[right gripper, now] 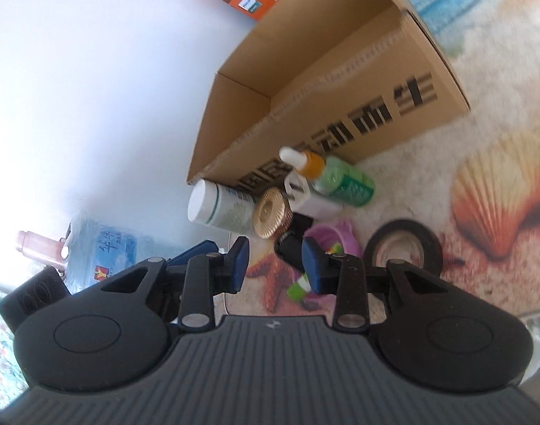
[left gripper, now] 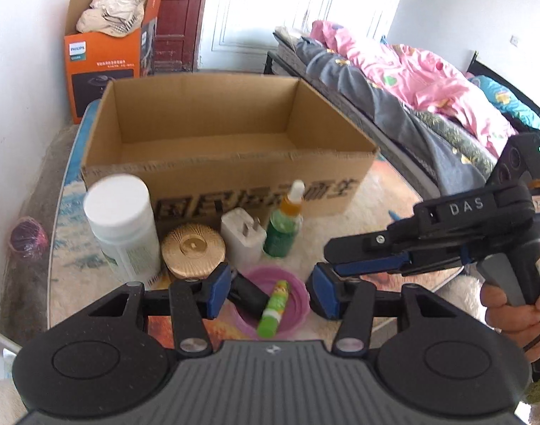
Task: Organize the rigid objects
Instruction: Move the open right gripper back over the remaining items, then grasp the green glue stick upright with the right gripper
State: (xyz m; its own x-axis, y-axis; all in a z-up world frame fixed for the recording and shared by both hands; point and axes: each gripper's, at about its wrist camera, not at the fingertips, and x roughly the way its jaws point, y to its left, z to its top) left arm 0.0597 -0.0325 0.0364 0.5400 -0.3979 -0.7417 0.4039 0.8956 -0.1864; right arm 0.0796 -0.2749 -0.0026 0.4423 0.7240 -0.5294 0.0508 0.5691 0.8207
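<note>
Worktop (left gripper: pixel 387 191): was covered by a beach picture mat with shells and a starfish.
Cardboard box (left gripper: pixel 231 173): stood open at the back, nothing seen inside.
Left gripper (left gripper: pixel 270 292): hung over the pink dish; jaws stood part open, held nothing.
Right gripper (right gripper: pixel 275 260): hung low over the small things; jaws stood a little open, held nothing.
White bottle (left gripper: pixel 123 228): stood upright at the left, in front of the box.
Tape roll (right gripper: pixel 403 249): lay flat, right of the pink dish.
Gold lid (left gripper: pixel 193 249): lay beside the white bottle.
Pink dish (left gripper: pixel 293 292): sat nearest the front, with a green tube (left gripper: pixel 273 313) and a black thing (left gripper: pixel 250 295) in it.
Green dropper bottle (left gripper: pixel 286 225): stood upright against the box.
White plug (left gripper: pixel 243 235): stood between the gold lid and the green dropper bottle.
</note>
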